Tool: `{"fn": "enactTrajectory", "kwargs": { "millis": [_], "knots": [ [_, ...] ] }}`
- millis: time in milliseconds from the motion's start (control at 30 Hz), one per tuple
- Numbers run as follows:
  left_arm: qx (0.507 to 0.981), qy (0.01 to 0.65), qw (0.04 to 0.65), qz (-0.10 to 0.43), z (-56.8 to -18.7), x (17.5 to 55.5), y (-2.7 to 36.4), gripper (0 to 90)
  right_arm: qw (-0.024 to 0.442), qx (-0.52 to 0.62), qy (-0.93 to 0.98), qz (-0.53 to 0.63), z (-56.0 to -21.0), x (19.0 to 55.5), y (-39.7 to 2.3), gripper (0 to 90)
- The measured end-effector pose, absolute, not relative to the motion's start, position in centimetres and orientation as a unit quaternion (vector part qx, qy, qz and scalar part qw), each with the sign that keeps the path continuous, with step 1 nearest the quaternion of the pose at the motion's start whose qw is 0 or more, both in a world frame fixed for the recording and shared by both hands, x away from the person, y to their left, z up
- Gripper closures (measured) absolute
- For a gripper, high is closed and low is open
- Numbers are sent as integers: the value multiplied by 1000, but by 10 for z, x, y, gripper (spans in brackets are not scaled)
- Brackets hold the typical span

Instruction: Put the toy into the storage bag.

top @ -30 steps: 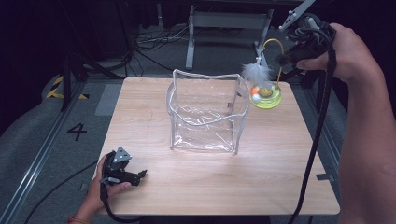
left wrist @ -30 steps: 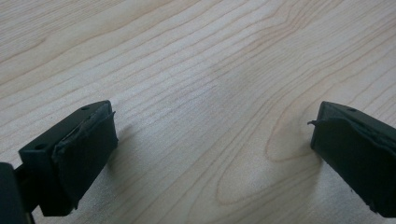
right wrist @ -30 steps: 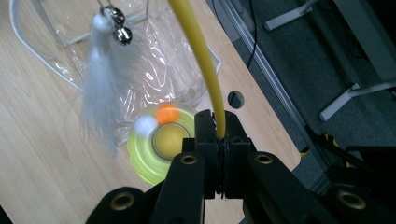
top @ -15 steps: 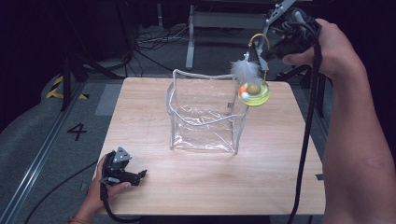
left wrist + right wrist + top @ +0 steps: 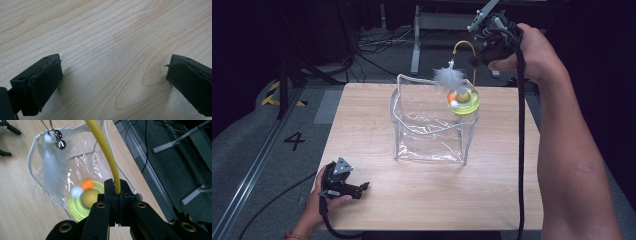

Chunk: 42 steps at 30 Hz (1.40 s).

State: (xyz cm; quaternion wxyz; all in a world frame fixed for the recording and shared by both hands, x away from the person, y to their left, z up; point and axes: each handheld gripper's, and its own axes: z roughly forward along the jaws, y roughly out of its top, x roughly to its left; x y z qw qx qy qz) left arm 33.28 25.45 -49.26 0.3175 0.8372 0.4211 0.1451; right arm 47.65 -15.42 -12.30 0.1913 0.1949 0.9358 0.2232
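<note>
With our right tongs [image 5: 117,195] clamped on the cat toy's yellow wire [image 5: 106,152], we should lower it squarely into the clear bag [image 5: 432,135]; left tongs [image 5: 112,82] rest apart on the counter [image 5: 362,130].

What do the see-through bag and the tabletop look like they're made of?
The clear square bag with white piping looks like glossy soft plastic, likely vinyl: it shows creases and shiny glare, and the wood shows through it. The pale wooden table shows matte grain lines; solid wood or printed laminate, I cannot tell.

One clear bag [image 5: 432,131], one cat toy [image 5: 463,100], two claws, one table [image 5: 362,120].
</note>
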Motion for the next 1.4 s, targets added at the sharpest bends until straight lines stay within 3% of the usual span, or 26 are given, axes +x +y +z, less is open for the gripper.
{"fn": "enactTrajectory", "kwargs": {
  "millis": [733,1400],
  "knots": [
    [837,421,318,146,-493,333,254,7,171,195,940,223,-165,491,-149,882],
    [837,421,318,145,-493,333,254,7,126,190,954,197,-237,490,-154,882]
  ]
}}
